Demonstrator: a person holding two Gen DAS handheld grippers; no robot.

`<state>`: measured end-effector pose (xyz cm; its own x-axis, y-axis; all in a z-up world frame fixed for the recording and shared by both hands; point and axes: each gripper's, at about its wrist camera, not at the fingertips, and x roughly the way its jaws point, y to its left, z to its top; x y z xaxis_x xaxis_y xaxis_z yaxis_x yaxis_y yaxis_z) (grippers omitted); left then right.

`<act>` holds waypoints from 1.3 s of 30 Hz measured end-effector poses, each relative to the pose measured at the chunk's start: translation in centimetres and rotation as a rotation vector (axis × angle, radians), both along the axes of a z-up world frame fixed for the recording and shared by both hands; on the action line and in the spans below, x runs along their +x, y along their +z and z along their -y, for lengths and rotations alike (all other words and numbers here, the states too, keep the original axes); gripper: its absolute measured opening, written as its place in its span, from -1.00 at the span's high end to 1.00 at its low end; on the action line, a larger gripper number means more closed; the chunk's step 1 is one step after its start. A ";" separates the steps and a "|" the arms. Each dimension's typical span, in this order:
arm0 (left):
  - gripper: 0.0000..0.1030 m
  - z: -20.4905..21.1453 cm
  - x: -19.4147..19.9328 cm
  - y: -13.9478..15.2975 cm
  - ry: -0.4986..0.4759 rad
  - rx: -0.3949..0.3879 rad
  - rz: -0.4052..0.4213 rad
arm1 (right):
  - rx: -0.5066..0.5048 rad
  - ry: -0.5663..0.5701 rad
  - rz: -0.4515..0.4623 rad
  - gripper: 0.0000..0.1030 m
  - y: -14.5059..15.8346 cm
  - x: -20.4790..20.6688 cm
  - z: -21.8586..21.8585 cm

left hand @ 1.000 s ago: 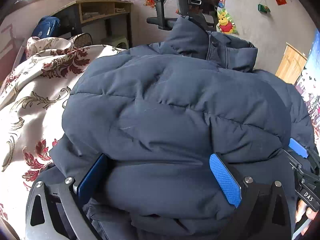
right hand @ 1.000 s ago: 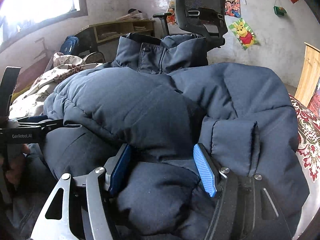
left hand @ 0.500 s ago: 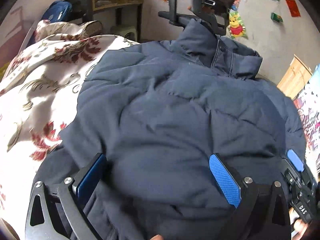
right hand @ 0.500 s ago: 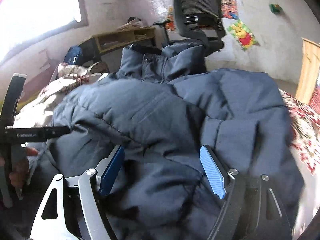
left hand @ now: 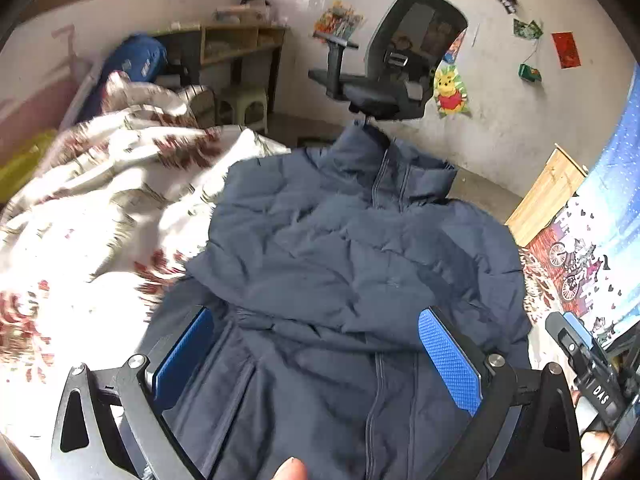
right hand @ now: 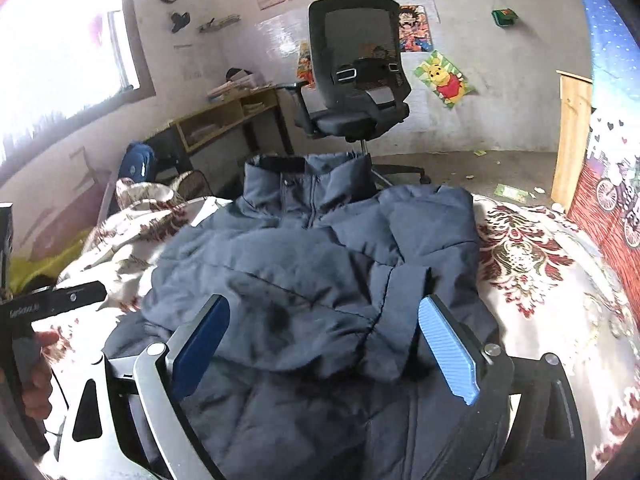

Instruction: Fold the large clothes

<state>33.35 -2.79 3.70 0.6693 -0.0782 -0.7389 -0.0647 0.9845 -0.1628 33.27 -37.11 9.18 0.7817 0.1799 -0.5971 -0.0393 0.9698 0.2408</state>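
Nearest the lens: right gripper (right hand: 322, 354), jaws opening, nothing pressed between the blue pads, only padded cloth lying below them. Left gripper (left hand: 316, 354) likewise spread wide and holding nothing, hovering over the hem end of the navy puffer jacket (left hand: 360, 264). A fingertip (left hand: 290, 470) at the bottom edge of the left view.

Jacket spread on the floral bedspread (right hand: 532, 264), zip side up, both sleeves crossed over the chest, collar (right hand: 308, 178) at the far end, hem nearest. By the look of it, sleeves done and the hem-to-collar fold next. To do that well: take the hem near both corners, one gripper each, bite through all layers of the padding, lift evenly, carry over toward the collar without dragging the sleeves out of place, then press down to push the air out, since such padding springs back.

Beyond the collar: an office chair (right hand: 356, 80). Left of the chair, well past the jacket: a wooden desk (right hand: 228, 116) with an open shelf compartment, papers or books apparently inside and stacked on top; too small to tell more. A blue bag (left hand: 132, 62) left of the desk, contents hidden.
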 end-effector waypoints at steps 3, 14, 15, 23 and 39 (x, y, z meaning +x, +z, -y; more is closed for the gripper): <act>-1.00 -0.7 -2.6 2.8 0.002 0.034 0.026 | 0.018 0.001 -0.012 -0.84 2.6 -2.1 -0.8; -1.00 -7.2 -13.2 12.7 0.014 -0.019 0.127 | -0.050 0.028 0.014 -0.90 13.9 -11.6 -5.2; -1.00 -7.6 -13.6 13.2 0.017 -0.026 0.126 | -0.045 0.032 -0.007 -0.91 14.8 -11.9 -5.5; -1.00 -10.8 -12.2 15.9 0.045 -0.019 0.131 | -0.013 -0.004 -0.144 -0.91 17.2 -7.7 -4.9; -1.00 -3.7 13.2 8.0 -0.087 0.103 0.108 | 0.011 0.030 -0.154 -0.91 4.6 16.2 -0.8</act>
<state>46.52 0.91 11.73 0.7390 -0.0667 -0.6703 0.0338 0.9975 -0.0620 49.48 -36.27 13.83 0.6753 0.2088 -0.7074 -0.0300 0.9661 0.2566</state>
